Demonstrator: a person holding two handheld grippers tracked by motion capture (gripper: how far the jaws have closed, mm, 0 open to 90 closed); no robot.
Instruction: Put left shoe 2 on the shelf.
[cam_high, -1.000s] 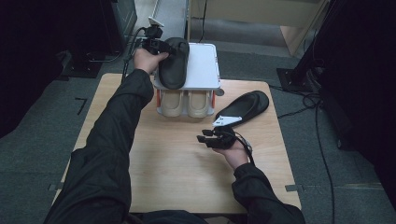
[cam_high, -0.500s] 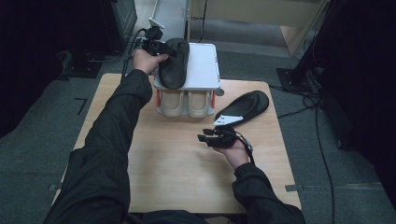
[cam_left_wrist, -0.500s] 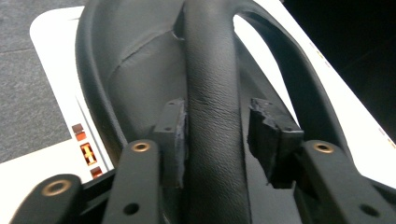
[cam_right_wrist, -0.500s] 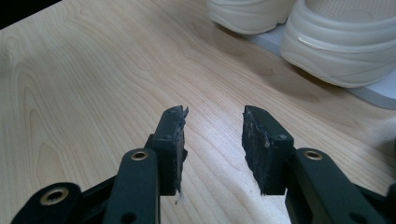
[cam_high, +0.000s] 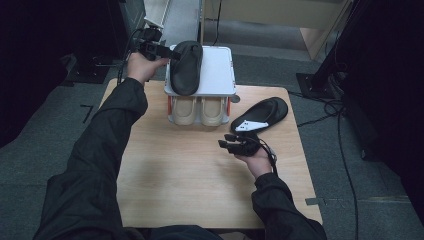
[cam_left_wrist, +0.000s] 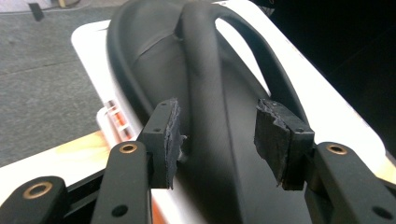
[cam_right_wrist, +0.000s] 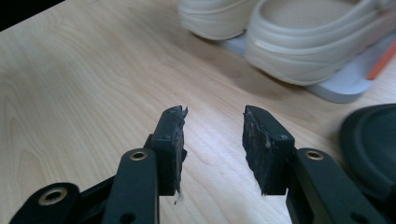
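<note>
High view: looking down on a wooden table (cam_high: 200, 175) with a white two-level rack (cam_high: 220, 75) at its far edge; black sandal (cam_high: 186, 67) lying on the rack's top shelf, a pair of cream shoes (cam_high: 200, 110) tucked underneath, second black sandal (cam_high: 260, 114) lying on the table just right of the rack. Left gripper (cam_high: 167, 51) reaching to the sandal on top; left gripper view showing jaws apart, sitting either side of the thong strap (cam_left_wrist: 205, 93), left pad (cam_left_wrist: 170, 135) touching or nearly touching the strap, right pad (cam_left_wrist: 275, 135) clear of it — not clamped. Right gripper (cam_high: 231, 146) hovering low over bare wood near the second sandal, jaws apart, holding nothing. Judging the step in hand: either taking or letting go of the top sandal by its strap; cannot tell which. If gripping: centring the strap between the pads before closing, biting low near the toe post where the strap is stiffest, lifting straight up to avoid dragging the sole across the shelf. If releasing: backing out along the strap line, not sideways, to avoid nudging the sandal off the edge.
</note>
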